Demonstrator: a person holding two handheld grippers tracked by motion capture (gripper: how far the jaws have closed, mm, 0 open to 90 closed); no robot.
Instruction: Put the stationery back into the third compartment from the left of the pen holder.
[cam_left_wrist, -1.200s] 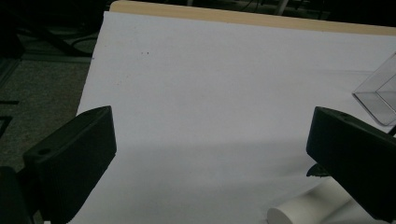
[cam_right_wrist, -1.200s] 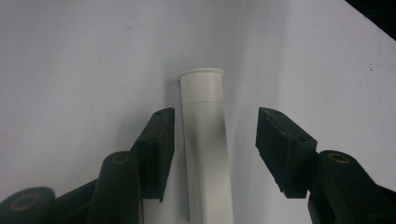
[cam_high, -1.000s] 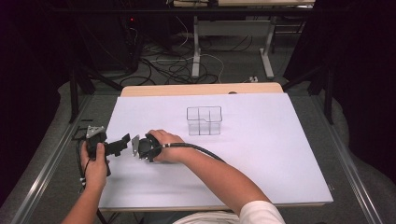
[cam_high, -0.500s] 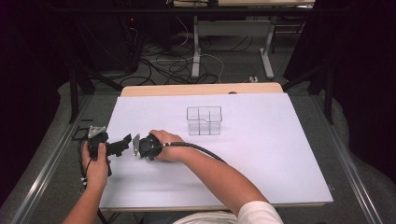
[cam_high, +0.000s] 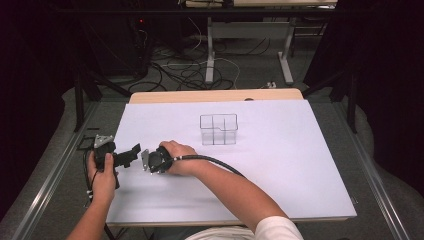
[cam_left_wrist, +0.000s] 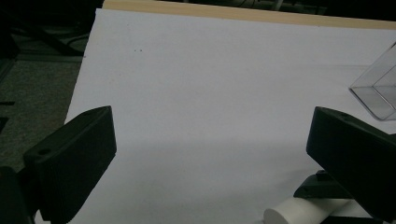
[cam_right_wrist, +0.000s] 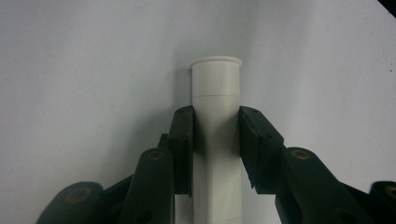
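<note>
A white plastic tube (cam_right_wrist: 215, 88) lies on the white table sheet, and my right gripper (cam_right_wrist: 216, 119) is shut on it partway along, its rimmed end sticking out past the jaws. In the high view the right gripper (cam_high: 148, 161) points left at the table's front left. My left gripper (cam_high: 129, 154) faces it from the left, a short gap away. Its jaws stand wide open in the left gripper (cam_left_wrist: 212, 137) view with nothing between them. The tube's end (cam_left_wrist: 299, 213) shows low at the right there, beside a black part of the right gripper (cam_left_wrist: 322, 185).
A clear plastic box (cam_high: 218, 129) with compartments stands mid-table, its corner (cam_left_wrist: 379, 86) seen at the right of the left gripper view. The white sheet (cam_high: 280, 165) covers the tabletop; a wooden edge (cam_high: 215, 96) runs along the back. Cables and table legs lie on the floor beyond.
</note>
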